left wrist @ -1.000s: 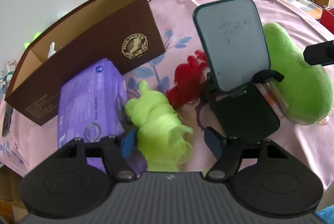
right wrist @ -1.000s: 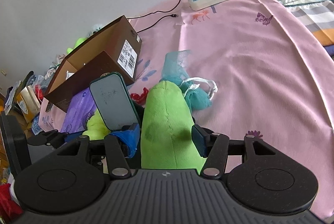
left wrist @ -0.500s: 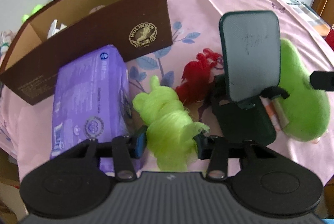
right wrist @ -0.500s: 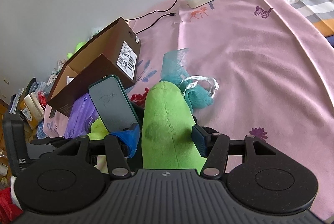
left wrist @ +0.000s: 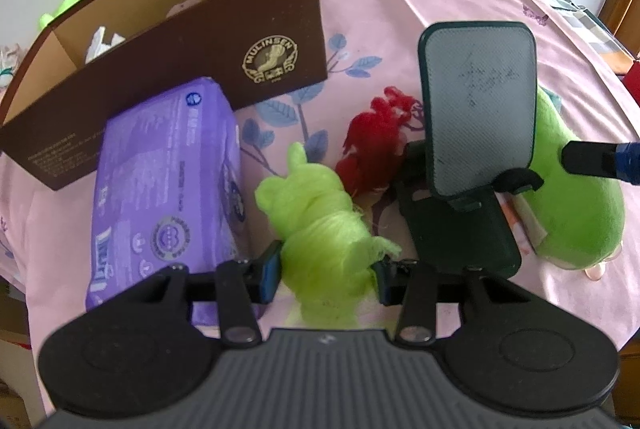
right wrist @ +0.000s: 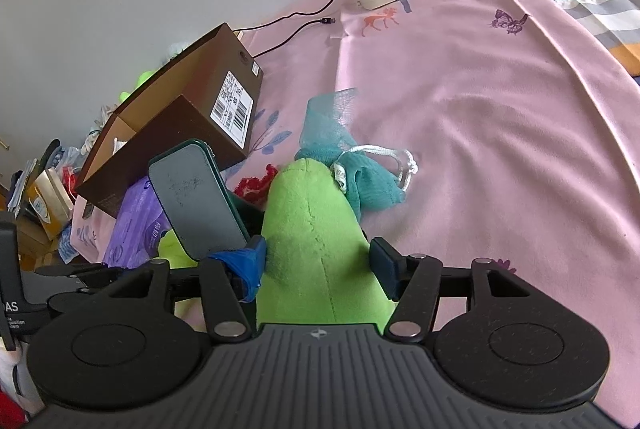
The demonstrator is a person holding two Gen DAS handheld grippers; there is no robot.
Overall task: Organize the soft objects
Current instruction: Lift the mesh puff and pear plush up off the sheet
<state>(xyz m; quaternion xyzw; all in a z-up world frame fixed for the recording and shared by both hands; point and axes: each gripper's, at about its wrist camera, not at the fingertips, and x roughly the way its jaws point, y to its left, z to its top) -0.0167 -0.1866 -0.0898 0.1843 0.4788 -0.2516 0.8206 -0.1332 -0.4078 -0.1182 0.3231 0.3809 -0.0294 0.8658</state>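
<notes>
Left tool (left wrist: 326, 271): clamped on lime fluffy toy (left wrist: 320, 213), low over pink surface (left wrist: 400, 41).
Right tool (right wrist: 320, 263): jaws flank green plush (right wrist: 312, 229); grip cannot be told.
Brown box (left wrist: 180, 41): open, nearly empty.
Outstanding, apparently: red toy (left wrist: 372, 145), teal pouch (right wrist: 372, 181), purple pack (left wrist: 168, 181). Early stage.

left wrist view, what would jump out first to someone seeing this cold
The neon yellow-green fluffy toy sits dead centre, pinched between the left gripper fingers. Beside it a purple wipes pack leans against the open brown box at the left. To the right, a dark phone stand rises upright, with a red fuzzy toy behind the yellow one and a big green plush at the far right.
</notes>
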